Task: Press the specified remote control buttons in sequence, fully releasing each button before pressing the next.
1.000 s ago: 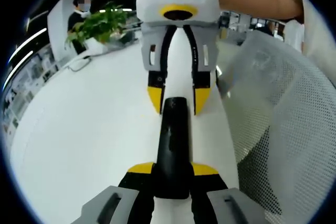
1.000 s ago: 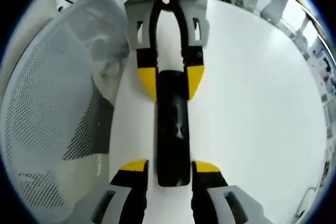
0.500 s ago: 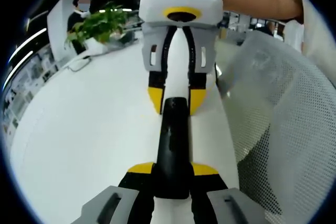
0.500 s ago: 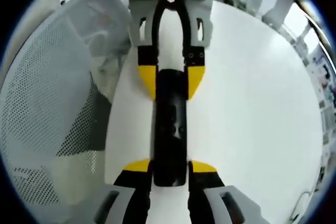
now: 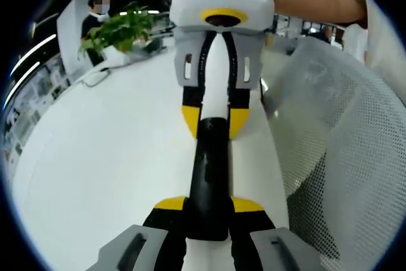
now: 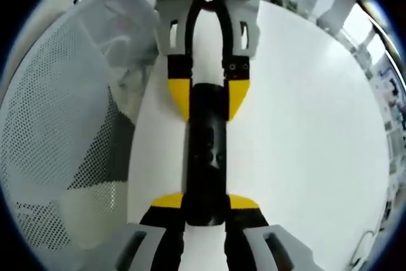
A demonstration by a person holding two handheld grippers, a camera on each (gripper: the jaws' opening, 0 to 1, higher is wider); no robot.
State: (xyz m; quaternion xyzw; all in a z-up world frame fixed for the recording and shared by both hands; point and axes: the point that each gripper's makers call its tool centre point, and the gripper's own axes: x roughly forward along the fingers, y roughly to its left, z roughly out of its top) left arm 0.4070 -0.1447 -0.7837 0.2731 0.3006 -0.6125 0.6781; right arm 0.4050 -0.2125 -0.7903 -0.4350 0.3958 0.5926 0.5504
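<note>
A black remote control (image 5: 208, 169) lies lengthwise between the two grippers, just above the white table (image 5: 108, 150). In the left gripper view my left gripper (image 5: 209, 205) is shut on the remote's near end, its yellow-tipped jaws pressed to both sides. The right gripper (image 5: 214, 122) reaches in from the top and clamps the far end. In the right gripper view the remote (image 6: 206, 150) shows its dark button face. There my right gripper (image 6: 206, 202) grips the near end and the left gripper (image 6: 207, 96) holds the far end.
A grey mesh chair back (image 5: 342, 131) stands close beside the table edge and appears again as the mesh chair (image 6: 63, 131). A potted plant (image 5: 120, 30) and a thin cable (image 5: 95, 77) sit far back. A person (image 5: 95, 14) is behind them. A bare forearm (image 5: 317, 1) holds the right gripper.
The right gripper's jaws have narrowed from beside the remote to pressing on it. The left gripper has kept its hold, and the remote has barely moved.
</note>
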